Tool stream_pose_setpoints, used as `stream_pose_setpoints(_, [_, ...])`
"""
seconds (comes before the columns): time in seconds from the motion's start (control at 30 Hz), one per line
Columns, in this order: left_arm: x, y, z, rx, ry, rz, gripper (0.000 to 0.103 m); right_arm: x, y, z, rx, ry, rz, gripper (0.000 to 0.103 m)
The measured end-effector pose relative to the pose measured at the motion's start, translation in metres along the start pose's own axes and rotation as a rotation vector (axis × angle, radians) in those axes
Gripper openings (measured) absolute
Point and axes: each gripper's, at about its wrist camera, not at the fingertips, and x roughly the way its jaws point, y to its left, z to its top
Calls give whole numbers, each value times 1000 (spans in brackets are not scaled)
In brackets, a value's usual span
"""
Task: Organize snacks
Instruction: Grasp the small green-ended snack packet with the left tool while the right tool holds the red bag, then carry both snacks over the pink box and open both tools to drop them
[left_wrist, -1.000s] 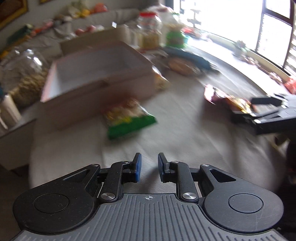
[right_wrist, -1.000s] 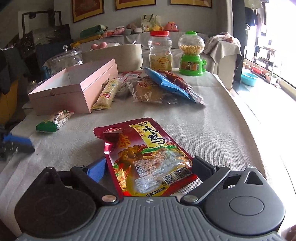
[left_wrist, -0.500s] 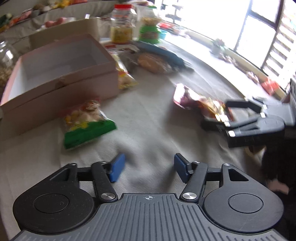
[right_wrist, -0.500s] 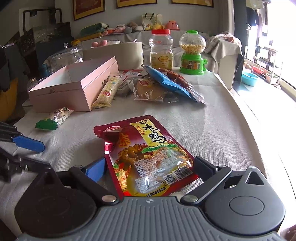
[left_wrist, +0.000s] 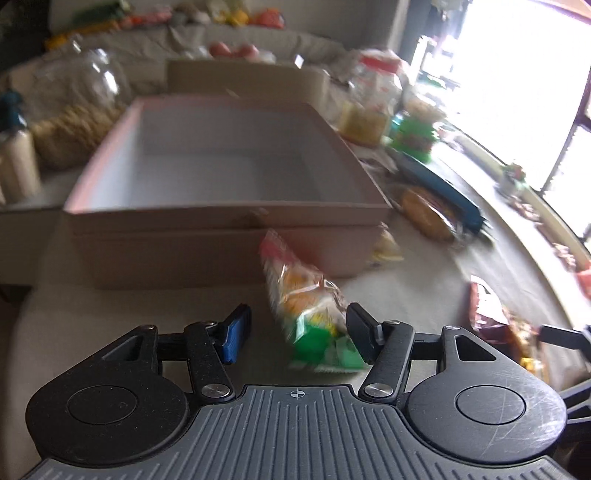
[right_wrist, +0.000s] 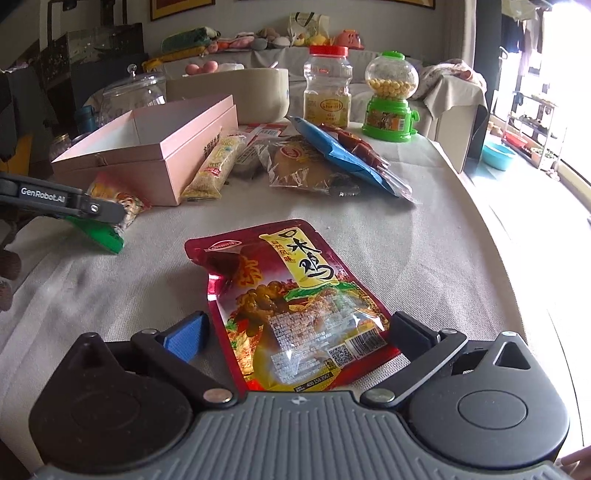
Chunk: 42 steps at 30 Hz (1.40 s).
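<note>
An open pink box with a white inside stands on the cloth-covered table; it also shows in the right wrist view. A small green-ended snack bag lies in front of the box. My left gripper is open with its jaws either side of the bag's near end. From the right wrist view the left gripper sits over that bag. My right gripper is open, straddling the near end of a flat red snack pouch on the table.
More snacks lie beside the box: a yellow bar pack, a bread pack, a blue pack. Behind stand a red-capped jar, a green candy dispenser, a glass jar and a beige tub. The table edge curves at right.
My left gripper opened, then swung back toward the box and closed in on the green snack bag, which now lies between its jaws. The right gripper stayed over the red pouch.
</note>
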Motion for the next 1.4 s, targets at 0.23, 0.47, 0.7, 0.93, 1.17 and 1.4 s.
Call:
stream_pose_setpoints(0.23, [3, -6, -1, 59, -37, -5, 56, -1, -2, 1, -14, 19, 18, 103])
stream_pose_setpoints(0.47, [-14, -5, -16, 3, -24, -107, 32, -7, -6, 4, -88, 48, 100, 100])
stream_pose_setpoints(0.7, [-45, -3, -44, 1, 17, -164, 31, -17, -21, 30, -124, -61, 180, 98])
stream_pose_setpoints(0.93, [-45, 0, -52, -25, 17, -179, 30, 35, -23, 39, -40, 33, 207, 103])
stream_pose_setpoints(1.17, [-45, -4, -56, -4, -5, -166, 30, 30, -5, 34, -89, 35, 122, 94])
stream_pose_setpoints(1.4, [-49, 5, -59, -79, -6, -192, 27, -1, 8, 26, -122, 32, 148, 64])
